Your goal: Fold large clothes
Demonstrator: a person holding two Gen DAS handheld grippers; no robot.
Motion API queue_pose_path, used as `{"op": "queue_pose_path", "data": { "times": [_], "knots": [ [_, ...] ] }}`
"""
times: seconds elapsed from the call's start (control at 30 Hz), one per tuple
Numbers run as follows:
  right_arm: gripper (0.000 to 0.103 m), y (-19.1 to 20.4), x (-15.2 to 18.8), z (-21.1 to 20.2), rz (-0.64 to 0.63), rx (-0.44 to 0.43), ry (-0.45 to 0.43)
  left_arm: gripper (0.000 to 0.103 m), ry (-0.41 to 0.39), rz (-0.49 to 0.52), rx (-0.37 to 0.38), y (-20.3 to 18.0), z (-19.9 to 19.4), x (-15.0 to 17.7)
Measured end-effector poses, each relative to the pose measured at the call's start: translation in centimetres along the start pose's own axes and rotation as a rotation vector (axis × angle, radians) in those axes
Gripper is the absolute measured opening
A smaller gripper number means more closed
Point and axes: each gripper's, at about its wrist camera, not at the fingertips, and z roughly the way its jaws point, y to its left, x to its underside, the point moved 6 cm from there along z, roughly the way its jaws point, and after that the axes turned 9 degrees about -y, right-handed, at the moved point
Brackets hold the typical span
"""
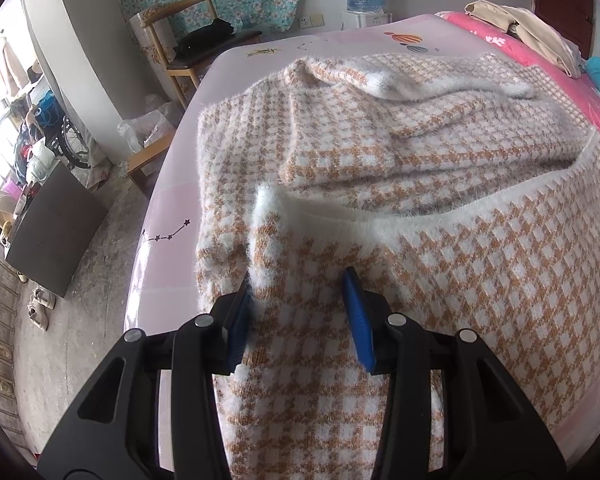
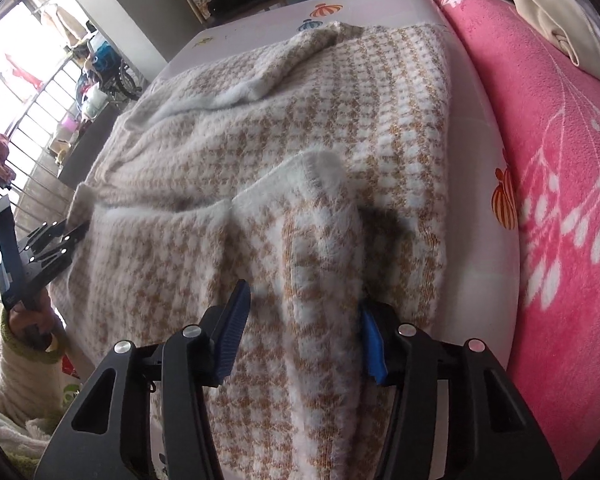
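Fuzzy orange-and-white checked knit, a large sweater (image 1: 380,152), lies spread over the pale pink bed (image 1: 236,80), its far part already doubled over with a white-cuffed sleeve lying across the top, which suggests the fold is partly made. From the left wrist view, the left hand-held gripper (image 1: 300,312) sits at the sweater's near edge, by its left corner, with its jaws at a middling gap and a raised ridge of knit between the 2 blue pads (image 1: 360,320); the left pad is buried in the fuzz, so it seems to pinch that corner for lifting. From the right wrist view, the right hand-held gripper (image 2: 304,328) straddles a bunched hump of the same near edge at the sweater's right corner, beside the pink blanket (image 2: 560,200); its jaws are partly closed on the fabric. The other gripper shows at the sweater's left edge, held by a hand in a cream, green-cuffed sleeve (image 2: 32,344). Both corners appear taken so the near edge can be carried over the far part evenly.
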Motion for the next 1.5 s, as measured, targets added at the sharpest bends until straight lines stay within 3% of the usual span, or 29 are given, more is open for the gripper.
{"op": "queue_pose_path", "data": {
  "times": [0.2, 0.33, 0.57, 1.3, 1.5],
  "knots": [
    [0.024, 0.1, -0.3, -0.1, 0.006, 0.029, -0.007, 0.041, 0.003, -0.006, -0.006, -0.1, 0.0, -0.1],
    [0.023, 0.8, 0.2, -0.1, -0.082, 0.103, -0.013, 0.041, 0.004, -0.002, -0.013, -0.3, 0.0, -0.1],
    [0.023, 1.1, 0.0, 0.1, -0.117, 0.158, -0.01, 0.041, 0.009, -0.009, -0.009, -0.3, 0.1, -0.1],
    [0.024, 1.2, 0.1, 0.1, -0.13, 0.189, -0.019, 0.041, 0.001, 0.014, -0.029, -0.4, 0.3, -0.2],
    [0.023, 1.9, 0.3, -0.2, -0.184, 0.229, -0.03, 0.041, -0.003, 0.027, -0.042, -0.5, 0.2, -0.1]
  ]
}}
